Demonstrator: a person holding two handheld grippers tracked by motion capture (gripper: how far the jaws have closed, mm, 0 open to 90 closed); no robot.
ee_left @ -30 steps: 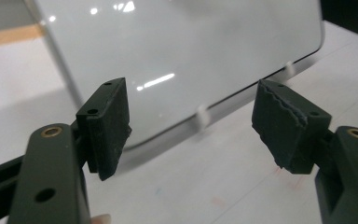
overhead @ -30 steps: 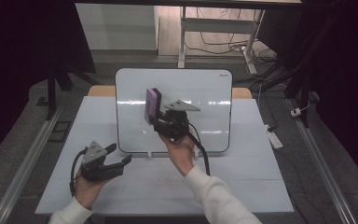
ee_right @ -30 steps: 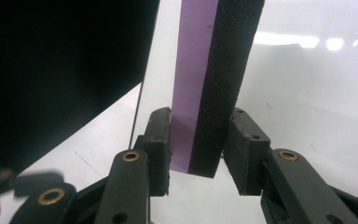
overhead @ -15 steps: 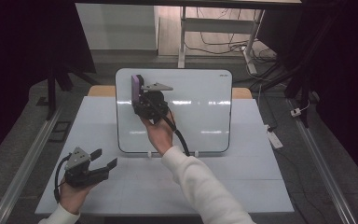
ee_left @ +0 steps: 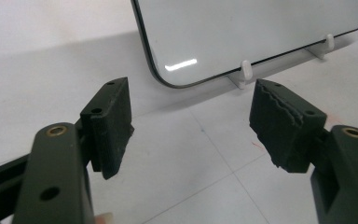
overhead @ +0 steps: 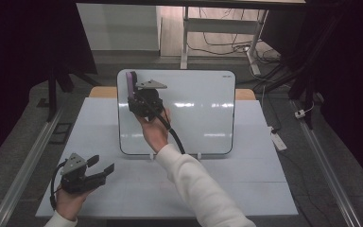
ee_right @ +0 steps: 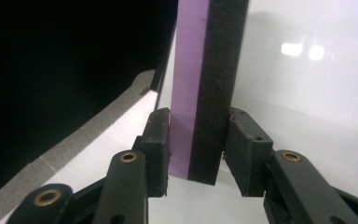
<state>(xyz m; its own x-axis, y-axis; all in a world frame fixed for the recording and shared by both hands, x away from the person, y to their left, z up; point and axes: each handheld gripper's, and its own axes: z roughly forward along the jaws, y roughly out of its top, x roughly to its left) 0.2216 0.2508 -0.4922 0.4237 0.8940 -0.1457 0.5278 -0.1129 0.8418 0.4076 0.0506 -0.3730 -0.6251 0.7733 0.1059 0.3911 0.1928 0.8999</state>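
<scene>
A white board point(overhead: 194, 113) stands upright on small white feet at the back of the table. My right gripper point(overhead: 133, 98) is shut on a purple eraser point(overhead: 131, 85) with a dark felt face and holds it against the board's upper left corner. In the right gripper view the eraser point(ee_right: 205, 70) stands upright between the jaws of the gripper point(ee_right: 196, 144), its felt side toward the board point(ee_right: 307, 84). My left gripper point(overhead: 100, 165) hovers open and holds nothing over the table's front left. In its own view that gripper point(ee_left: 191, 121) faces the board's lower corner point(ee_left: 251, 32).
The white table point(overhead: 246, 179) has free room in front of the board. A white foot point(ee_left: 245, 70) props the board's lower edge. A table leg and cables point(overhead: 217, 42) lie on the floor behind. A white power strip point(overhead: 277, 139) hangs off the table's right edge.
My right gripper has carried the eraser up and to the left across the board to its top left corner. My left gripper has drawn back toward the front left of the table.
</scene>
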